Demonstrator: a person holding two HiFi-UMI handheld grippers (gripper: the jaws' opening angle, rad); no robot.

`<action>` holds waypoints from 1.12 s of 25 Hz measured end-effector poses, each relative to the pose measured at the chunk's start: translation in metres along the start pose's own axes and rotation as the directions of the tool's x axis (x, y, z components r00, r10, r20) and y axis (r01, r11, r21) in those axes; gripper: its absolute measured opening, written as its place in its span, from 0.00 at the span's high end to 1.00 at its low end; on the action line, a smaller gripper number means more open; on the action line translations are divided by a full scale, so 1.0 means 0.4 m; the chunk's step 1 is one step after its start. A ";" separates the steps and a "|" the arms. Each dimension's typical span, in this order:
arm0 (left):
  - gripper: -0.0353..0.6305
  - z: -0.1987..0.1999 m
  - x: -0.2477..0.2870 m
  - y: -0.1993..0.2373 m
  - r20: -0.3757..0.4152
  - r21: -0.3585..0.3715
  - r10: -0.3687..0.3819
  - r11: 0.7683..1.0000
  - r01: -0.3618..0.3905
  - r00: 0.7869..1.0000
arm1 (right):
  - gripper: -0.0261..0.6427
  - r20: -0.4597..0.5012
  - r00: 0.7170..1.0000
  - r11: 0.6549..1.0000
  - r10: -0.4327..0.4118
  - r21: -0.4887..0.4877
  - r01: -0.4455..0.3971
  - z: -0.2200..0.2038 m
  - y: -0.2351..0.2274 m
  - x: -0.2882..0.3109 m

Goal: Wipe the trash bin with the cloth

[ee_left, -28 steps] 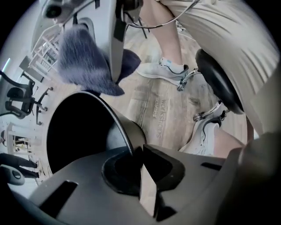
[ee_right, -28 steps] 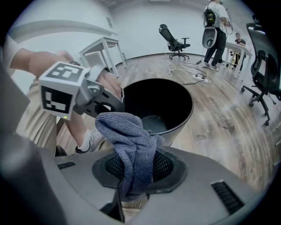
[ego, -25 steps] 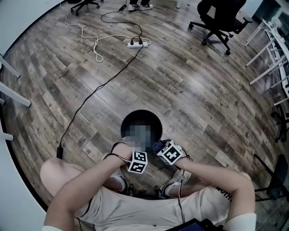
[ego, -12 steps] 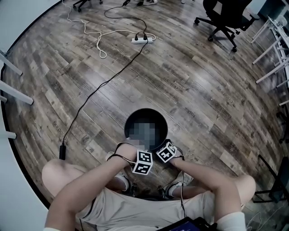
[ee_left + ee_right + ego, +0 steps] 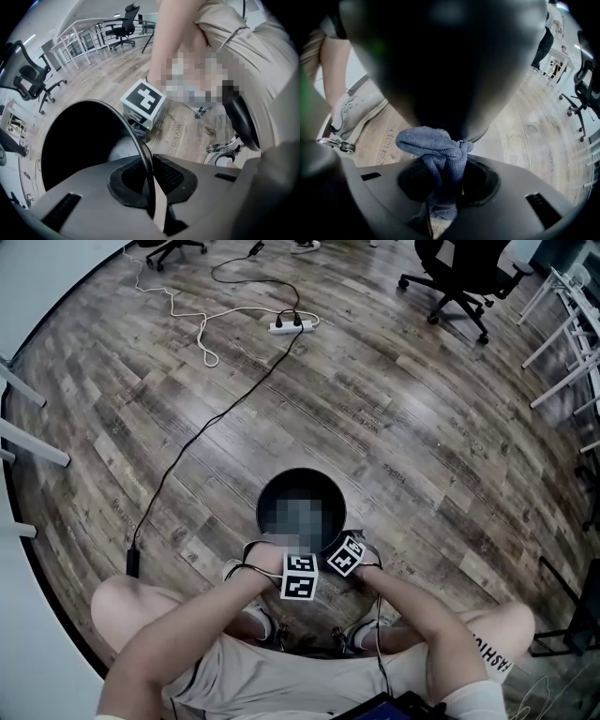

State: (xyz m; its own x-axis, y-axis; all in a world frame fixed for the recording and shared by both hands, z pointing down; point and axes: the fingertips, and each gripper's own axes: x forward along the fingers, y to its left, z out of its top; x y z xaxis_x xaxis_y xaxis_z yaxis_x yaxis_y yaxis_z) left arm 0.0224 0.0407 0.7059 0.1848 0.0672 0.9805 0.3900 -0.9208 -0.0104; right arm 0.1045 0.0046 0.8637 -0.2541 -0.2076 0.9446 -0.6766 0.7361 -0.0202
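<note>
The black round trash bin [image 5: 265,495] stands on the wood floor in front of the person's feet. My left gripper [image 5: 300,576] is at its near edge; in the left gripper view it [image 5: 149,180] is shut on the bin's thin rim [image 5: 140,150], with the dark inside [image 5: 79,140] to the left. My right gripper [image 5: 345,555] is beside it on the near right. In the right gripper view it [image 5: 440,183] is shut on a bunched blue cloth [image 5: 433,147], which presses against the bin's black outer wall [image 5: 440,61].
A white power strip [image 5: 286,326] with cables lies far across the floor, and a black cable [image 5: 187,446] runs from it to an adapter [image 5: 131,563]. An office chair [image 5: 459,277] and white table legs [image 5: 562,334] stand at the far right. The person's shoes [image 5: 246,617] flank the bin.
The right gripper has shifted a little left along the bin's near side, closer to the left gripper. The left gripper stays on the rim.
</note>
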 end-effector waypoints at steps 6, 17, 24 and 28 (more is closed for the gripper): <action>0.79 0.001 -0.005 0.009 -0.067 0.165 0.088 0.983 -0.076 0.994 | 0.81 0.042 0.993 0.981 0.106 -0.167 -0.097 0.035 0.059 -0.157; 0.75 -0.086 -0.012 -0.014 -0.136 0.216 0.055 0.976 -0.025 0.989 | 0.81 0.198 0.975 0.994 0.105 0.022 -0.111 0.131 0.064 -0.460; 0.88 -0.093 0.009 -0.011 -0.146 0.278 0.078 0.960 -0.035 0.986 | 0.81 0.234 0.971 0.998 0.041 0.045 -0.053 0.191 0.017 -0.416; 0.89 -0.083 0.011 -0.009 -0.119 0.247 0.071 0.968 -0.039 0.990 | 0.81 0.209 0.977 0.998 0.033 0.043 -0.043 0.160 -0.001 -0.332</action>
State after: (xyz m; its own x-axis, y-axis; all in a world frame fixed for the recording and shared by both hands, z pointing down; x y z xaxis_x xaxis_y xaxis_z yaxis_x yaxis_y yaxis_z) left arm -0.0083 0.0315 0.7167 0.1035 -0.0441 0.9936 0.5933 -0.7991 -0.0973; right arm 0.0943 -0.0095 0.7175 -0.4149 -0.3130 0.8543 -0.6941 0.7160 -0.0747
